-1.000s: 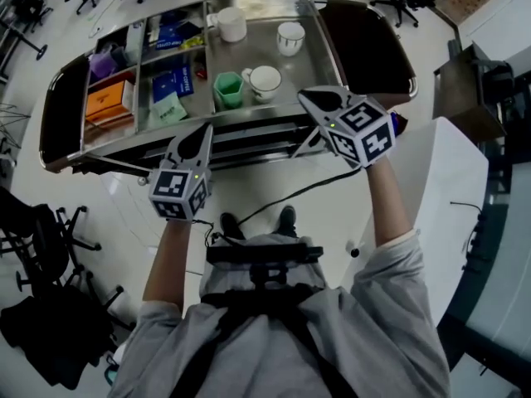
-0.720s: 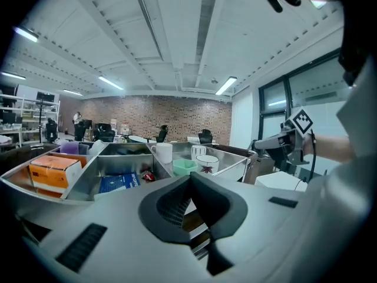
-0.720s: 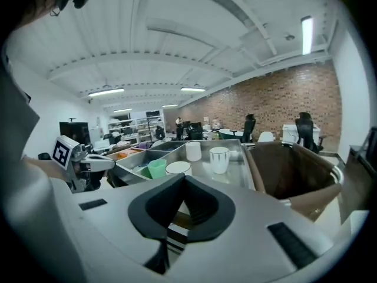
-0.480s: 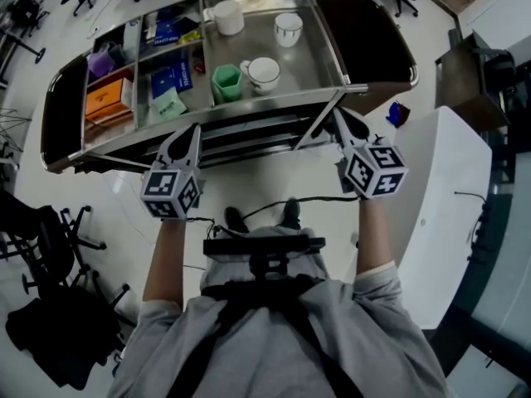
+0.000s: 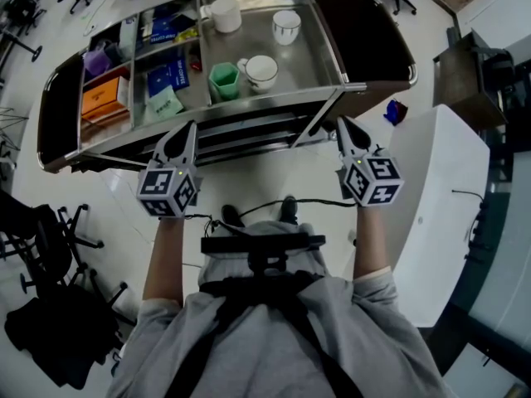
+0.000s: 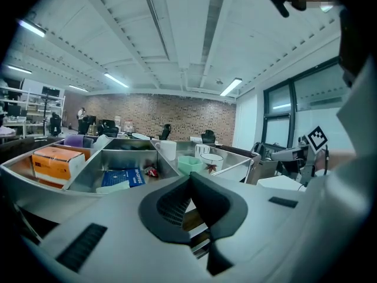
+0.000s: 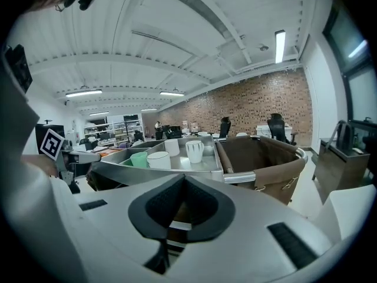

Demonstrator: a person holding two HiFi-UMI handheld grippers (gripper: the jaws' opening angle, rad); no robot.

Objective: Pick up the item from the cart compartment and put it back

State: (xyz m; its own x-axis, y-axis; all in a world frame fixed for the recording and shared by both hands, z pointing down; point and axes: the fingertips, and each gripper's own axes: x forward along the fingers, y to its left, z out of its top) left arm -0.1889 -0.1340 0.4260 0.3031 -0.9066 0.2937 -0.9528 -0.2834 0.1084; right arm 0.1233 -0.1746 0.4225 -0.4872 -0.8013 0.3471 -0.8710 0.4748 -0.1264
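The steel cart [image 5: 249,114] holds a green cup [image 5: 222,80], a white cup [image 5: 260,70], a white mug [image 5: 224,13] and a striped cup [image 5: 287,26] in its wide right tray. Its left compartments hold an orange box [image 5: 104,98], a blue packet [image 5: 170,77] and a pale green packet [image 5: 166,106]. My left gripper [image 5: 189,128] is shut and empty, short of the cart's front rail below the packets. My right gripper [image 5: 342,123] is shut and empty by the front right corner. In the right gripper view the green cup [image 7: 139,158] and white cup [image 7: 158,160] lie ahead of the gripper [image 7: 184,178].
Dark brown bags hang at the cart's right end [image 5: 365,36] and left end [image 5: 62,106]. A white table [image 5: 440,214] stands close on my right, a black office chair [image 5: 41,230] on my left. A small blue object [image 5: 396,111] lies on the floor.
My right gripper has drawn back from over the tray's front edge, moving right and down to the cart's front right corner, and it has rolled. The left gripper has barely moved.
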